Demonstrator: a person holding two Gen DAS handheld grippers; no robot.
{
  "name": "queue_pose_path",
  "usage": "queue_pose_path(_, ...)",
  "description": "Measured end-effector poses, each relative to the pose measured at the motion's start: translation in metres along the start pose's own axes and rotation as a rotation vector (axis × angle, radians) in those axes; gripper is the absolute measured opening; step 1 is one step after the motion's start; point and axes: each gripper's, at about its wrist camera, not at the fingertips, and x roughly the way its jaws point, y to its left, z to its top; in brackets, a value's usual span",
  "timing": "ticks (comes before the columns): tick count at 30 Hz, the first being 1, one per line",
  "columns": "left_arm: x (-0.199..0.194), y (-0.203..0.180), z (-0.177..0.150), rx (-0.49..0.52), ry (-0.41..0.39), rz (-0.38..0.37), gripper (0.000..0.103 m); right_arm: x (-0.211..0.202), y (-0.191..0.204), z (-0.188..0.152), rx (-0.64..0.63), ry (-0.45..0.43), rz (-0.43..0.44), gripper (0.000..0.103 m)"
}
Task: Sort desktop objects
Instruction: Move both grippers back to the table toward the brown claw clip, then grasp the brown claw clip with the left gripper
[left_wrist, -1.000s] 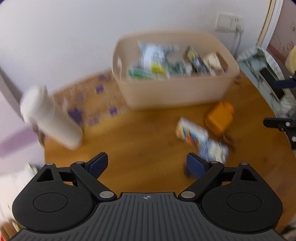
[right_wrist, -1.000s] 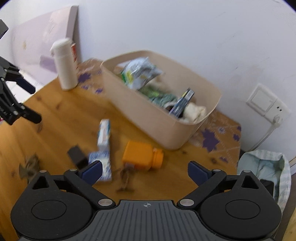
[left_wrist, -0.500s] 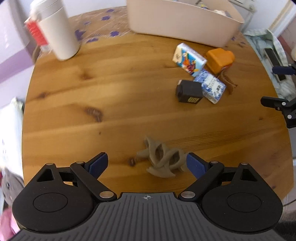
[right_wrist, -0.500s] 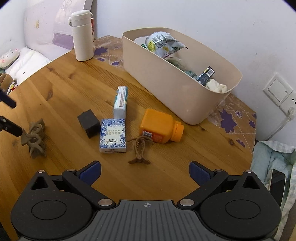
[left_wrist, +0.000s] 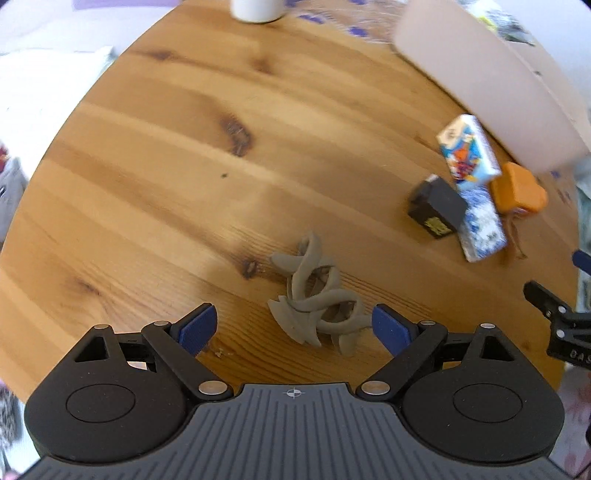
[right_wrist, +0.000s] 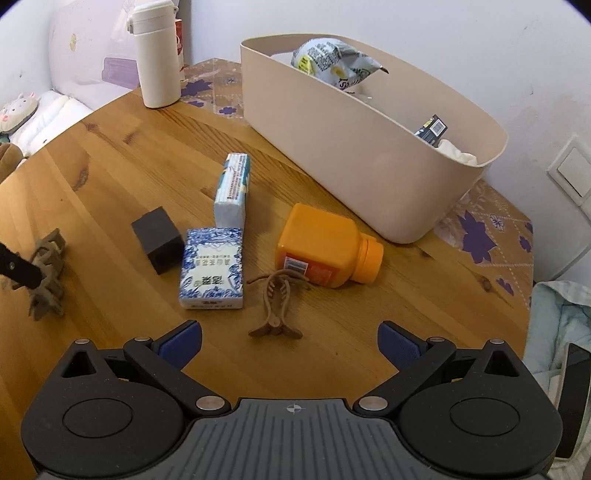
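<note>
**Q:** Which item is up, and where does it lie?

**A:** The grey hair claw (left_wrist: 316, 295), on the bare wooden table (left_wrist: 155, 155), well apart from the other clutter. My left gripper (left_wrist: 293, 326) hangs over it with jaws spread wide, nothing held; the claw sits between the blue pads, nearer the right one and possibly touching it, though I cannot tell.

**Q:** How do you expect it to handle?

**A:** My estimate: light, stiff plastic, open loops and curved teeth, probably sprung at the hinge. Smooth curves may slip or roll under the pads. I would take hold across the thick middle where the loops cross, not on the thin teeth, which look liable to flex or snap.

**Q:** Appearance?

**A:** Matte taupe-grey, interlaced wavy bands, fanned teeth at the near end, lying on its side.

**Q:** And the other tool?

**A:** My right gripper (right_wrist: 290, 339) is also wide open and empty, over a smaller brown hair clip (right_wrist: 275, 306). This lies just beside the orange bottle (right_wrist: 325, 251) and the blue-patterned tissue pack (right_wrist: 212, 273). The beige bin (right_wrist: 354, 155), already part filled, stands behind and is my presumed destination.
</note>
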Motion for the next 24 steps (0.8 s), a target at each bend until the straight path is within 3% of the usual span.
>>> queue_pose_path(11, 0.025, -0.013, 0.001, -0.141, 0.029, 0.087, 0.092, 0.032, -0.003, 0.002, 0.035, 0.025, 0.021, 0.083)
queue_pose_path(14, 0.032, -0.015, 0.002, -0.143, 0.056, 0.070, 0.082, 0.036, -0.005, 0.001, 0.044, 0.027, 0.028, 0.076)
queue_pose_path(18, 0.034, -0.022, 0.004, -0.107, 0.047, 0.103, 0.079, 0.039, -0.004, 0.001, 0.055, 0.016, 0.027, 0.070)
queue_pose_path(19, 0.033, -0.023, 0.004, -0.107, 0.043, 0.111, 0.077, 0.039, -0.004, 0.002, 0.058, 0.011, 0.026, 0.067)
queue_pose_path(21, 0.031, -0.024, 0.005, -0.097, 0.024, 0.126, 0.061, 0.038, -0.004, 0.002, 0.062, 0.003, 0.039, 0.056)
queue_pose_path(24, 0.028, -0.025, 0.005, -0.082, 0.009, 0.119, 0.060, 0.036, -0.002, 0.003, 0.062, 0.004, 0.068, 0.028)
